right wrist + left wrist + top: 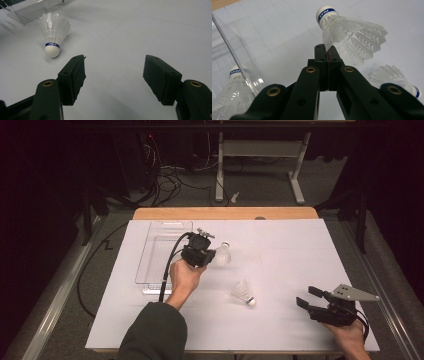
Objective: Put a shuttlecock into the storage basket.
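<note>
1. The held shuttlecock (pixel 347 37) is white-feathered, with a white cork tip and a blue band.
2. Left of it stands a clear plastic bin (pixel 150 251) with another shuttlecock (pixel 235 87) inside; a third shuttlecock (pixel 245 293) lies on the white table (pixel 290 255).
3. The left gripper (pixel 327 53) pinches the held shuttlecock's feather edge, above the table beside the bin. The right gripper (pixel 113 72) gapes empty, well apart.

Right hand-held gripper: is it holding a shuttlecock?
No. The right hand-held gripper has its jaws wide apart with nothing between them; the nearest shuttlecock lies apart on the table.
</note>
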### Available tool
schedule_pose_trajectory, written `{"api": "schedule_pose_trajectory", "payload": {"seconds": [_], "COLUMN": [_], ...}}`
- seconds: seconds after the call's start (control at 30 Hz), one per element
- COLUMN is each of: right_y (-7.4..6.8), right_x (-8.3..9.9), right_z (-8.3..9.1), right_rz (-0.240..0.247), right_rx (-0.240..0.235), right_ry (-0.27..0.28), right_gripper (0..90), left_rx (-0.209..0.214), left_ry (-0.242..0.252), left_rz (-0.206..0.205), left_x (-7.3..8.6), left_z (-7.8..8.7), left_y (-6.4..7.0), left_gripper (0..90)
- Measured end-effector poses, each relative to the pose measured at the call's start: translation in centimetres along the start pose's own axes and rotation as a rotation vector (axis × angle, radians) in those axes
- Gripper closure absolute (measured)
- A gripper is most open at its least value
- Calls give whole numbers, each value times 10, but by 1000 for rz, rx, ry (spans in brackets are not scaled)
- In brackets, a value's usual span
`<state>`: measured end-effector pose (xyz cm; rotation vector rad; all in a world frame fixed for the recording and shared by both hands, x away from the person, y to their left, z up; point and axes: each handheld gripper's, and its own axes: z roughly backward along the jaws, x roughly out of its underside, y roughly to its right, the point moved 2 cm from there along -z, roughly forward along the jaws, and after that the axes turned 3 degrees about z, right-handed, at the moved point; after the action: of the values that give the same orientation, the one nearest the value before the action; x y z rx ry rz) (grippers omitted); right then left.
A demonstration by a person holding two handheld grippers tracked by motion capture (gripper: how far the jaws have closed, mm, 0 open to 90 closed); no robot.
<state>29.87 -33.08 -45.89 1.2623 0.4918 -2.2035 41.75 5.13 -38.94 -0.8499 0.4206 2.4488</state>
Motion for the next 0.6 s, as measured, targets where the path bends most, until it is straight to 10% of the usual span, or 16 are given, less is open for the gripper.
{"api": "schedule_pose_trajectory", "payload": {"seconds": [0.6], "right_y": [0], "right_x": [0], "right_z": [0], "right_rz": [0], "right_rx": [0], "right_ry": [0], "right_gripper": [345], "left_rx": [-7], "left_ry": [18], "left_rz": [19], "left_x": [4], "left_z": [14], "left_y": [-12], "left_gripper": [900]}}
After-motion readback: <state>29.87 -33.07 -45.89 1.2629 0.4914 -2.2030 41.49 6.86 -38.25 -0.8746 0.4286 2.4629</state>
